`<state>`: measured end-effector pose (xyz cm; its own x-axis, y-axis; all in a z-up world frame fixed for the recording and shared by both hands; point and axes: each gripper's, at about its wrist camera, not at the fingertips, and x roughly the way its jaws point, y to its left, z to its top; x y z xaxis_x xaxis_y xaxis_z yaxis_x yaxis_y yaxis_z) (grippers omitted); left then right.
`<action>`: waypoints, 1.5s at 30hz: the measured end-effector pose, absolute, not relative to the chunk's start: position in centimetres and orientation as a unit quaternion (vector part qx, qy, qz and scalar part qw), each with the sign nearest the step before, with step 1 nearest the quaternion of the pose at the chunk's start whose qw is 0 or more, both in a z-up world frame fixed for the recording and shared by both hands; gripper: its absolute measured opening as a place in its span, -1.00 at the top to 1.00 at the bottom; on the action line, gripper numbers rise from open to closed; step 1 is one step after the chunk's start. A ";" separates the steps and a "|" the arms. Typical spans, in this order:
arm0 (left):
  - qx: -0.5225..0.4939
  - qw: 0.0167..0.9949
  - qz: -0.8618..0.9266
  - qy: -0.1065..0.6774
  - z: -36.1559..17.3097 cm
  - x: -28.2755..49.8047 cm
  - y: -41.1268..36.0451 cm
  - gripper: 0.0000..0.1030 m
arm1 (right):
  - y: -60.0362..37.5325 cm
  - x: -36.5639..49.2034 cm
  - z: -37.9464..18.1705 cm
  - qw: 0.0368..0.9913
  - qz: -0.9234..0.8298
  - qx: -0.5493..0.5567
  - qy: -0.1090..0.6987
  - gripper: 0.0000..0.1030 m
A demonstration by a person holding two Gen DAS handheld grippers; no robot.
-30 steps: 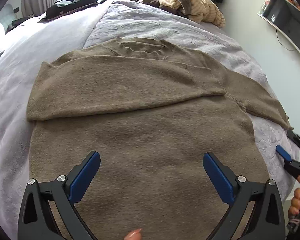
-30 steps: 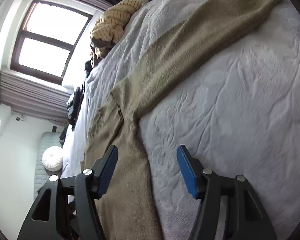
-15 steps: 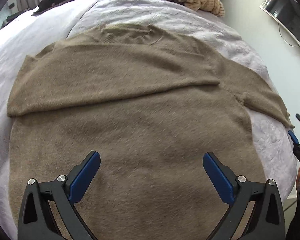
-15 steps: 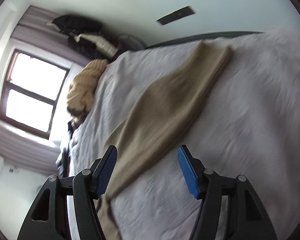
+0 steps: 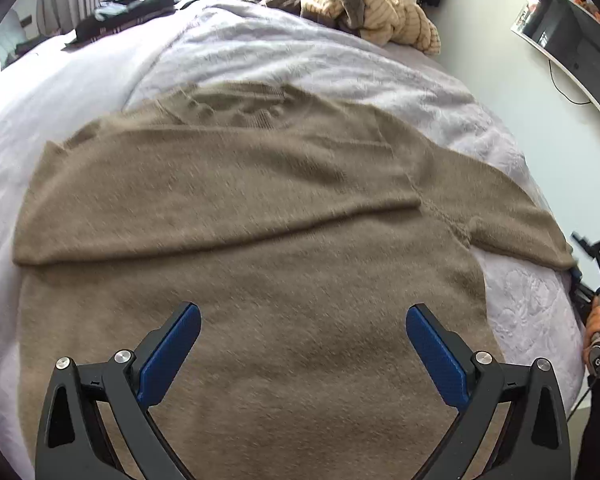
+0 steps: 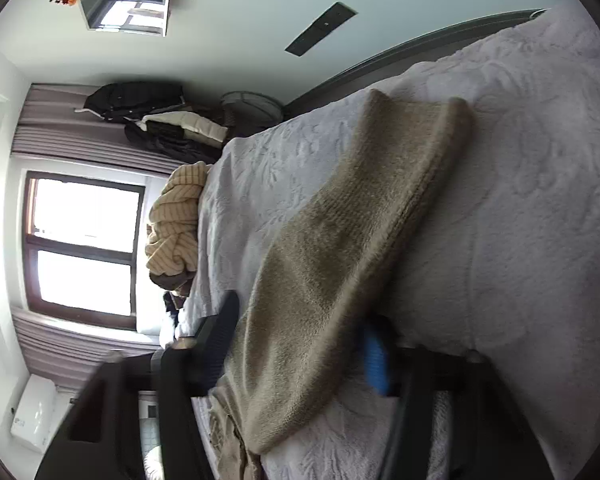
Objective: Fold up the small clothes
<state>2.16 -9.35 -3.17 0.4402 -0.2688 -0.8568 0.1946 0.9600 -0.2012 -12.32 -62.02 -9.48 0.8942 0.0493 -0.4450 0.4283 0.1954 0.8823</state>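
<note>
A bedroom: a wide bed (image 5: 300, 52) under a pale lilac quilted bedspread, a bright window beyond it and a dark flat screen (image 5: 572, 36) on the wall to one side. At the far edge of the bed lie a heap of cream ribbed knitwear (image 5: 384, 12) and, towards the far left corner, some dark clothes (image 5: 132, 12).

Spread flat across the middle of the bed is the thing I am folding, a soft fuzzy taupe-brown knitted jumper (image 5: 260, 240), neck at the far side and hem towards me. One sleeve already lies folded across the chest. The other sleeve (image 6: 340, 248) stretches out along the bedspread towards the right edge of the bed.

My left claw (image 5: 303, 346) hovers over the lower body of the jumper, its blue-padded jaws spread wide and holding nothing.

My right claw (image 6: 300, 344) is at the right edge of the bed, and its jaws have pinched shut on that outstretched sleeve, with the fuzzy cloth gathered between the black finger and the blue pad.

I judge the step in hand to be folding the second sleeve inward. The next move calls for lifting the pinched sleeve and carrying it across the chest to lie over the first, without dragging the body askew. My left claw could steady the body meanwhile.
</note>
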 end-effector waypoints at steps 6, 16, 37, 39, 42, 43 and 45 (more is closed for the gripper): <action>-0.042 0.865 -0.121 0.485 -1.9 2.8 -7.0 -1.00 | -59.3 -9.9 -6.9 0.774 -0.049 0.605 0.179 0.88; -0.074 0.874 -0.081 0.474 -2.5 2.9 0.2 -1.00 | -41.5 2.7 1.6 0.835 0.176 0.461 0.244 0.88; -0.130 0.887 -0.016 0.443 -3.5 3.5 14.7 -1.00 | -17.1 11.6 -8.2 0.828 0.145 0.319 0.438 0.32; -0.130 0.888 -0.020 0.440 -3.5 3.5 14.9 -1.00 | -15.8 11.8 -6.8 0.846 0.157 0.277 0.428 0.40; -0.141 0.890 -0.025 0.434 -3.4 3.3 15.6 -1.00 | -11.4 12.1 -5.2 0.860 0.214 0.178 0.428 0.41; -0.148 0.889 -0.025 0.433 -3.4 3.3 16.1 -1.00 | -10.3 11.8 -5.1 0.856 0.239 0.151 0.434 0.41; -0.161 0.887 -0.022 0.432 -3.4 3.4 16.7 -1.00 | -7.5 11.5 -5.2 0.840 0.282 0.084 0.455 0.41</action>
